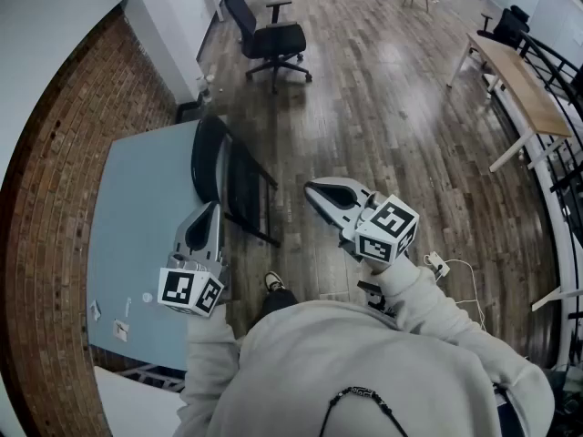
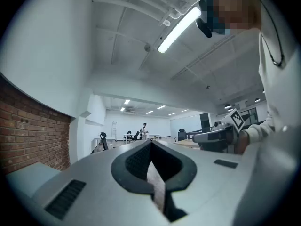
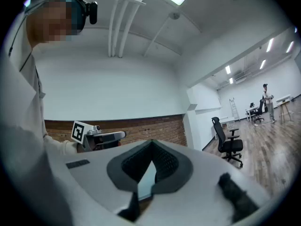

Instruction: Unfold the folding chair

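Note:
A black folding chair (image 1: 232, 178) stands folded on the wood floor, leaning against the edge of a pale blue table (image 1: 137, 235). My left gripper (image 1: 214, 208) is held level over the table's edge, just short of the chair's near side, its jaws shut and empty. My right gripper (image 1: 311, 188) hovers to the right of the chair, apart from it, also shut with nothing held. In the left gripper view the shut jaws (image 2: 151, 144) point across the room, with the right gripper (image 2: 214, 136) beside them. The chair does not show in either gripper view.
A brick wall (image 1: 55, 198) runs along the table's left side. A black office chair (image 1: 273, 39) stands further off on the floor. A wooden desk (image 1: 515, 80) and a railing line the right side. A white power strip (image 1: 437, 262) lies on the floor by my right arm.

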`<state>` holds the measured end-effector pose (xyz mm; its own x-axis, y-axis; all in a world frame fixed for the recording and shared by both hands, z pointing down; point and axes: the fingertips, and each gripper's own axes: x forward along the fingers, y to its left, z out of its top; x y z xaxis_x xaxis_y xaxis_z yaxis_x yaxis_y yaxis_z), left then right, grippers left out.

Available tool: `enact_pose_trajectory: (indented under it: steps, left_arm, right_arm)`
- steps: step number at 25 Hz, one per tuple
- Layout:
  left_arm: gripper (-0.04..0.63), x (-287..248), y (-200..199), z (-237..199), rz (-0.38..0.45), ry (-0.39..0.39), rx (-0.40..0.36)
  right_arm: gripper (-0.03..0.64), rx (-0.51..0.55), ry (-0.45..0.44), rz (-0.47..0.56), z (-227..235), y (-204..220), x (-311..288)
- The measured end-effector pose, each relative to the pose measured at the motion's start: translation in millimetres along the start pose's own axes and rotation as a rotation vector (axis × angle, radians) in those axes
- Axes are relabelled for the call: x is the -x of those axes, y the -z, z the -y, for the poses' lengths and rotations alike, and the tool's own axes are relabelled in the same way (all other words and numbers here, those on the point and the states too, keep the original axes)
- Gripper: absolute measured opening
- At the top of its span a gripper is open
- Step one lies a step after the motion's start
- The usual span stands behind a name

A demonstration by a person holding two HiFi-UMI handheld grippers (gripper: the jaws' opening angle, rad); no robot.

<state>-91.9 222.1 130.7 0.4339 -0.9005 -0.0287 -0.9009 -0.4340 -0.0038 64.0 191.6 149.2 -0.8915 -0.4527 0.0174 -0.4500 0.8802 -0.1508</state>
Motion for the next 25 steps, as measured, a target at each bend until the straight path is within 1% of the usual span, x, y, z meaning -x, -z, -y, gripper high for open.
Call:
enact_pose_trajectory:
  steps: [3,6,8,10,13,14,16,18,20,23,25]
  left_arm:
    - [0.005,-17,6,-25,0.020,0.012,-0.015]
    - [0.005,-44,15,-53,0.033,0.022,0.011]
    - [0.005,-57,14,-71,0.043,0.039,0.023]
    - [0.005,-68,10,-92,0.055,0.065,0.007]
    - [0.005,-89,17,-126,0.053,0.107,-0.019]
    - [0.005,-97,23,-139,0.044,0.122,-0.013]
    - [0.005,-118,29,-164,0.031,0.166,0.027]
    - [0.005,-143,24,-184,0.044,0.217,0.073]
    - [0.005,-166,12,-195,0.068,0.243,0.074]
    - [0.005,-189,-7,-194,0.109,0.258,0.032]
    - [0.005,-197,-12,-193,0.140,0.226,0.025]
  right_arm:
    - [0.008,0.014,0.006,-0.004,16,5,-28]
    - [0.008,-0.018,0.026,-0.013,38,8,-57]
    - [0.008,-0.013,0.030,-0.035,48,9,-77]
    - [0.008,0.017,0.045,-0.047,62,5,-98]
    - [0.008,-0.002,0.097,-0.017,97,-5,-133]
    - [0.008,-0.015,0.110,-0.010,107,-7,-146]
    - [0.008,-0.028,0.116,-0.011,118,-13,-173]
    - [0.008,-0.011,0.121,-0.015,127,-25,-194]
    - [0.008,0.008,0.150,-0.007,141,-38,-205]
    - [0.008,0.003,0.183,0.022,158,-52,-207]
    - [0.008,-0.001,0.183,0.019,166,-55,-206]
